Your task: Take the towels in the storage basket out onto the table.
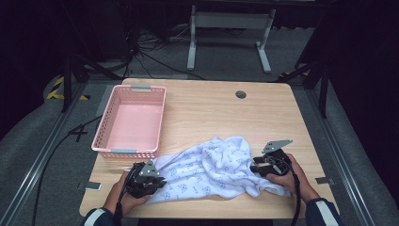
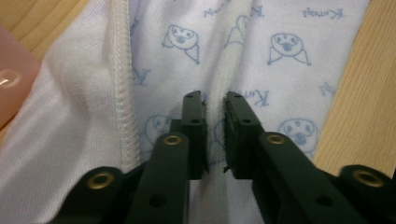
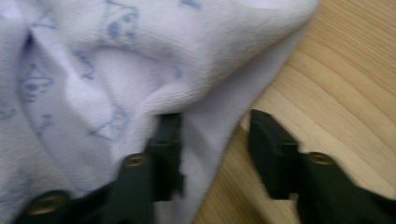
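A white garment (image 1: 211, 169) printed with small blue animal faces lies crumpled along the near edge of the wooden table (image 1: 211, 108). At its left end my left gripper (image 1: 156, 181) is shut on it; in the left gripper view the two pads (image 2: 194, 116) pinch a raised seam of the cloth (image 2: 280, 46). My right gripper (image 1: 257, 168) sits at the garment's right end. In the right gripper view its jaws (image 3: 217, 140) stand apart, with a thin edge of the cloth (image 3: 93, 70) lying between them against the left pad (image 3: 168, 149), and bare wood under the right one.
An empty pink plastic basket (image 1: 129, 151) stands at the table's left, just beyond the garment; a corner of it (image 2: 14, 79) appears in the left gripper view. A round cable hole (image 1: 241, 94) sits near the far edge. A metal stand's legs rise behind the table.
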A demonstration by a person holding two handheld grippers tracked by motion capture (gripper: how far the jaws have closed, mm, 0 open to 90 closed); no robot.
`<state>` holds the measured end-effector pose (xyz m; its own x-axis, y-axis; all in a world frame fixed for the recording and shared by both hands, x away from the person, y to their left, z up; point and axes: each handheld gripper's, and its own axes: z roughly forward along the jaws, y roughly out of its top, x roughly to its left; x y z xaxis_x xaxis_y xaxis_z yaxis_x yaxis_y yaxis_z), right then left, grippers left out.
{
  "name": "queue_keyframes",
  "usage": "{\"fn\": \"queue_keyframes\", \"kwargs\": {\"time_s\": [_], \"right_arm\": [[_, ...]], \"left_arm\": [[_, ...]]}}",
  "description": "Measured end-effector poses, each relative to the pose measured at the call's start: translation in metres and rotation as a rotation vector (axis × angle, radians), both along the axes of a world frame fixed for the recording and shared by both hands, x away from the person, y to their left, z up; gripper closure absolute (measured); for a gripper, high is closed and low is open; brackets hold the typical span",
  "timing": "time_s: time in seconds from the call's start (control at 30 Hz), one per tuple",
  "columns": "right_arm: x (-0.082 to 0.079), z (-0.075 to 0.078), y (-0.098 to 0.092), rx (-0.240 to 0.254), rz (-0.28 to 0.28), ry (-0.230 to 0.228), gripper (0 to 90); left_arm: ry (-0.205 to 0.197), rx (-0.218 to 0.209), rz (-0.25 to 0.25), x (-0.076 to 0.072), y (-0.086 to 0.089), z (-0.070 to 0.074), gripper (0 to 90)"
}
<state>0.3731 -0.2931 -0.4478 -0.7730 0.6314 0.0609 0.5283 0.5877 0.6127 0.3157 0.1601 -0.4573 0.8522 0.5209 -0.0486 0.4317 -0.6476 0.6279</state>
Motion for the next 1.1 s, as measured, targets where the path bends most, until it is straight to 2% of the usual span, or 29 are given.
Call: {"fn": "queue_keyframes", "kwargs": {"time_s": [0.03, 0.1, 0.13, 0.17, 0.23, 0.27, 0.3, 0.33, 0.37, 0.43, 0.5, 0.57, 0.6, 0.7, 0.73, 0.77, 0.8, 0.9, 1.0, 1.03, 1.1], "right_arm": [[0.000, 0.000, 0.000, 0.007, 0.010, -0.008, 76.2], [-0.002, 0.001, 0.001, -0.031, 0.005, -0.040, 86.0], [-0.003, 0.004, 0.000, -0.041, 0.001, -0.059, 87.8], [-0.003, 0.009, -0.003, -0.057, -0.023, -0.089, 88.2], [-0.002, 0.019, -0.013, -0.024, -0.068, -0.115, 88.6], [-0.001, 0.026, -0.019, -0.030, -0.109, -0.147, 88.6], [0.000, 0.031, -0.025, -0.016, -0.132, -0.156, 88.7], [0.000, 0.031, -0.025, -0.016, -0.132, -0.156, 88.7], [0.003, 0.041, -0.032, 0.002, -0.179, -0.196, 88.8], [0.004, 0.045, -0.033, -0.006, -0.190, -0.211, 88.8], [0.008, 0.056, -0.033, -0.020, -0.215, -0.273, 88.9], [0.010, 0.059, -0.033, -0.013, -0.226, -0.286, 88.9], [0.016, 0.066, -0.033, -0.049, -0.268, -0.338, 89.0], [0.023, 0.071, -0.034, -0.054, -0.294, -0.363, 89.0], [0.026, 0.074, -0.034, -0.064, -0.318, -0.381, 89.0], [0.030, 0.075, -0.034, -0.084, -0.327, -0.393, 89.0], [0.035, 0.074, -0.035, -0.124, -0.347, -0.412, 89.0], [0.048, 0.064, -0.041, -0.183, -0.406, -0.399, 89.0], [0.062, 0.045, -0.052, -0.257, -0.453, -0.366, 89.0], [0.065, 0.041, -0.055, -0.267, -0.461, -0.350, 89.0], [0.072, 0.032, -0.066, -0.267, -0.498, -0.303, 89.0]], "left_arm": [[-0.023, 0.003, -0.001, -0.001, 0.000, 0.002, 85.7], [-0.043, -0.006, -0.005, -0.004, 0.000, 0.005, 86.5], [-0.059, -0.018, 0.003, -0.005, 0.002, 0.007, 86.6], [-0.062, -0.028, 0.006, -0.006, 0.003, 0.009, 86.7], [-0.076, -0.052, 0.016, -0.008, 0.007, 0.014, 86.7], [-0.085, -0.054, 0.021, -0.009, 0.010, 0.016, 86.6], [-0.091, -0.054, 0.021, -0.010, 0.012, 0.018, 86.6], [-0.091, -0.054, 0.021, -0.010, 0.012, 0.018, 86.6], [-0.107, -0.058, 0.036, -0.012, 0.014, 0.020, 86.6], [-0.107, -0.062, 0.044, -0.015, 0.020, 0.023, 86.6], [-0.110, -0.051, 0.070, -0.019, 0.028, 0.022, 86.6], [-0.110, -0.048, 0.083, -0.021, 0.032, 0.021, 86.6], [-0.107, -0.053, 0.105, -0.023, 0.038, 0.021, 86.6], [-0.112, -0.048, 0.126, -0.027, 0.046, 0.022, 86.6], [-0.118, -0.046, 0.140, -0.029, 0.049, 0.022, 86.6], [-0.129, -0.040, 0.165, -0.033, 0.053, 0.022, 86.6], [-0.140, -0.029, 0.172, -0.034, 0.056, 0.022, 86.8], [-0.111, -0.028, 0.203, -0.039, 0.066, 0.017, 86.8], [-0.078, 0.014, 0.220, -0.043, 0.072, 0.013, 86.8], [-0.069, 0.033, 0.243, -0.043, 0.075, 0.011, 86.8], [-0.076, 0.052, 0.288, -0.043, 0.082, 0.010, 86.8]]}}
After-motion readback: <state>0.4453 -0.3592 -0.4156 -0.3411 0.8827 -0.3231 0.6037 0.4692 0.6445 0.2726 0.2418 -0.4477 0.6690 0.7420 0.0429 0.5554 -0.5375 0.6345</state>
